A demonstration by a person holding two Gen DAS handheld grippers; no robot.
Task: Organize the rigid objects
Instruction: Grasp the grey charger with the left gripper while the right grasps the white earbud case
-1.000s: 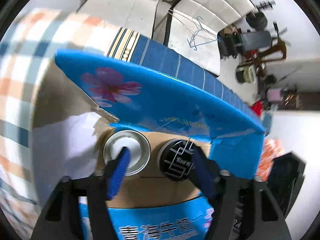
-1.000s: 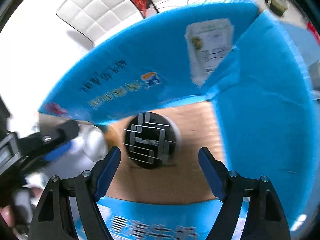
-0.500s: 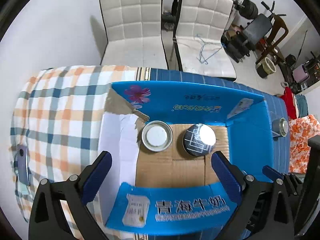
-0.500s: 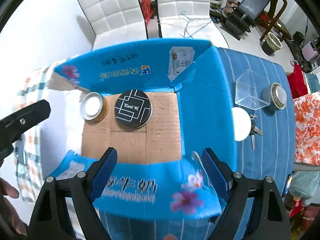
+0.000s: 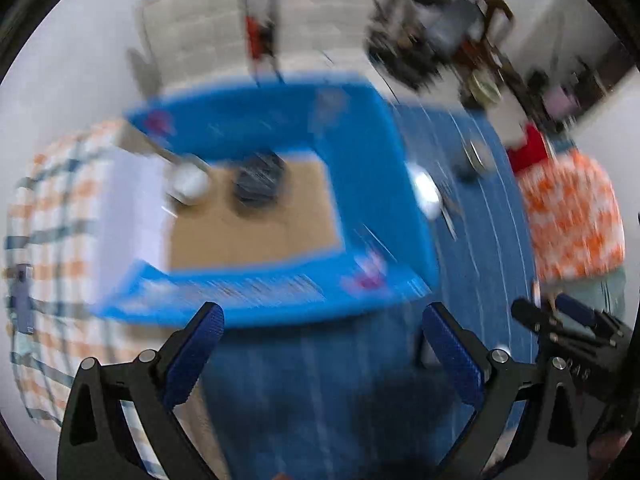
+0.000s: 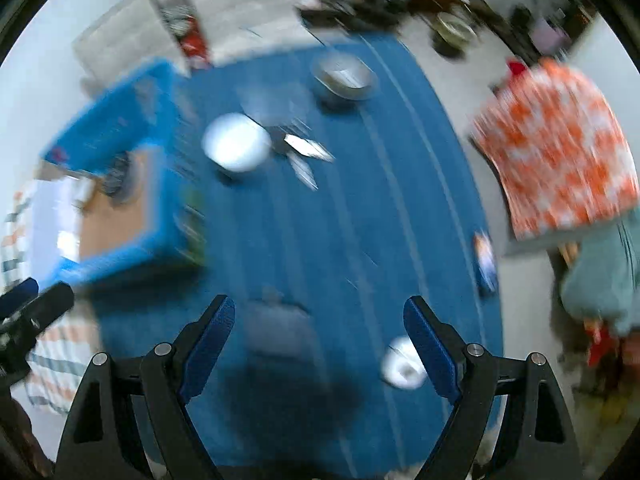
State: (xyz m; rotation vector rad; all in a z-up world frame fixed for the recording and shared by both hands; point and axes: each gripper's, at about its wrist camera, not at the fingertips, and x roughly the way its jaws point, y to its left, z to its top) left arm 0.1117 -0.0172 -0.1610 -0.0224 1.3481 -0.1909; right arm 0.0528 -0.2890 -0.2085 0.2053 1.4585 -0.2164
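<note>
Both views are smeared by motion blur, so fine detail is lost. The left gripper (image 5: 322,346) points down with its blue fingers (image 5: 192,354) spread wide apart and nothing between them; only the blue striped cloth (image 5: 320,380) that covers the surface lies under the gap. Ahead of those fingers sits the blue cardboard box (image 5: 372,184) with its flaps folded out, and on its brown floor, toward the far left corner, stand a silver-lidded tin (image 5: 190,182) and, just beside it to the right, a dark round tin (image 5: 258,178). Further to the right of the box, beyond the right finger, a white round lid (image 5: 426,192) lies on the cloth. The right gripper (image 6: 320,332) also points down, its fingers (image 6: 430,346) likewise wide apart and holding nothing. Close against the inner side of its right finger lies a small white round object (image 6: 402,362), and nearer the left finger a pale, blurred shape (image 6: 276,328) that cannot be made out. Well ahead of these fingers are the white round lid (image 6: 236,142), some keys (image 6: 306,152) just beside it and a metal tin (image 6: 344,76) further on; the box (image 6: 116,120) stands off to the left. The checked cloth (image 5: 52,216) lies left of the box.
</note>
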